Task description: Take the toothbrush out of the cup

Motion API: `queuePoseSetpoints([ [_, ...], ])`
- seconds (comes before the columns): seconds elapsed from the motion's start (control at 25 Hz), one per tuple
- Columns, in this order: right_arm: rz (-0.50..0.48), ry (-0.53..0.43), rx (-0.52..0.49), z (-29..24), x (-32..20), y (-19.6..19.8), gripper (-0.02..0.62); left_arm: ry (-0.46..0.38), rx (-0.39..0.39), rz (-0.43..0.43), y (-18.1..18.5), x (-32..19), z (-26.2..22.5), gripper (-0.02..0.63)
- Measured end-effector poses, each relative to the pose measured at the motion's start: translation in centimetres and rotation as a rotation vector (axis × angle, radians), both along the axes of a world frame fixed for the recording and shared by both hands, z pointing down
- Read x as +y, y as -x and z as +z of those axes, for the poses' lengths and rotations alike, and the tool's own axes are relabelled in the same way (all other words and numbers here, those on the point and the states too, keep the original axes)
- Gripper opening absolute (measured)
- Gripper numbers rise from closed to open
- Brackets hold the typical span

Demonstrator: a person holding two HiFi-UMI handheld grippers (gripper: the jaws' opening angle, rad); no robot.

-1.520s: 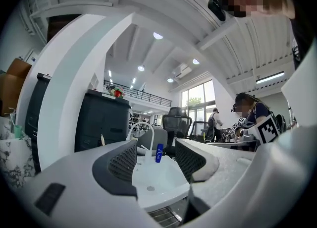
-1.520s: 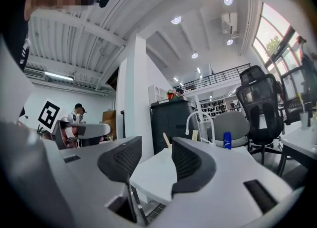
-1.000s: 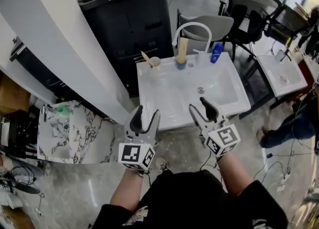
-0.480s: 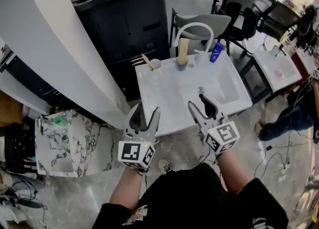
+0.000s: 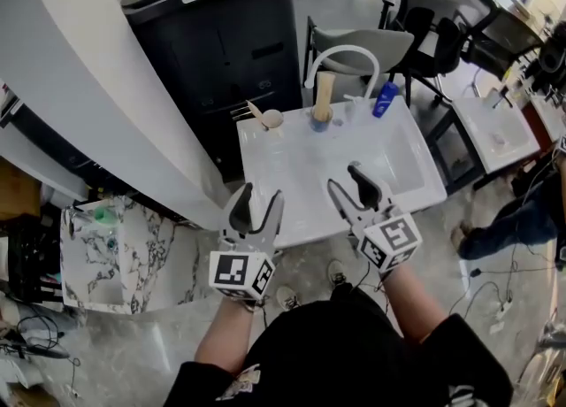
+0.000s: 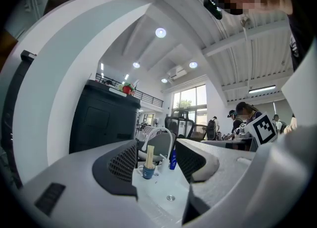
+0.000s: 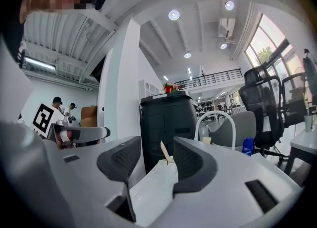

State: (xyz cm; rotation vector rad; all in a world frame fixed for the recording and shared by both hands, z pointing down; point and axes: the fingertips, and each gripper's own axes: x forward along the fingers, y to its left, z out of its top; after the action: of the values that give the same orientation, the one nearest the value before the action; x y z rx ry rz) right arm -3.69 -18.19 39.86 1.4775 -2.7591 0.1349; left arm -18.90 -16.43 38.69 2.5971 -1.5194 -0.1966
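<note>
Nearest, the left gripper (image 5: 262, 197) and the right gripper (image 5: 344, 177) hang side by side over the front edge of the white washbasin (image 5: 301, 175), both with jaws spread and nothing between them. Well beyond, on the basin's back ledge, stands the small pale cup (image 5: 273, 119) with the slim wooden toothbrush (image 5: 256, 111) leaning out to the left. A blue cup (image 5: 319, 118) holding a broader wooden piece sits to its right, under the arched faucet (image 5: 340, 49). The reach looks barely begun. The right gripper view already frames the toothbrush, so that gripper seems best placed to pinch the handle above the rim and lift along its lean; the left could steady the cup, which may tip
</note>
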Motion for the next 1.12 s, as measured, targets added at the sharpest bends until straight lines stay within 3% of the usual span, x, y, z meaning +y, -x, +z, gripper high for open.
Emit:
queuePoseSetpoints([
  [1.12, -0.101, 0.037, -0.014, 2.6, -12.3, -7.0, 0.225, 0.008, -0.035, -0.113, -6.8, -3.6, 0.2, 0.227],
])
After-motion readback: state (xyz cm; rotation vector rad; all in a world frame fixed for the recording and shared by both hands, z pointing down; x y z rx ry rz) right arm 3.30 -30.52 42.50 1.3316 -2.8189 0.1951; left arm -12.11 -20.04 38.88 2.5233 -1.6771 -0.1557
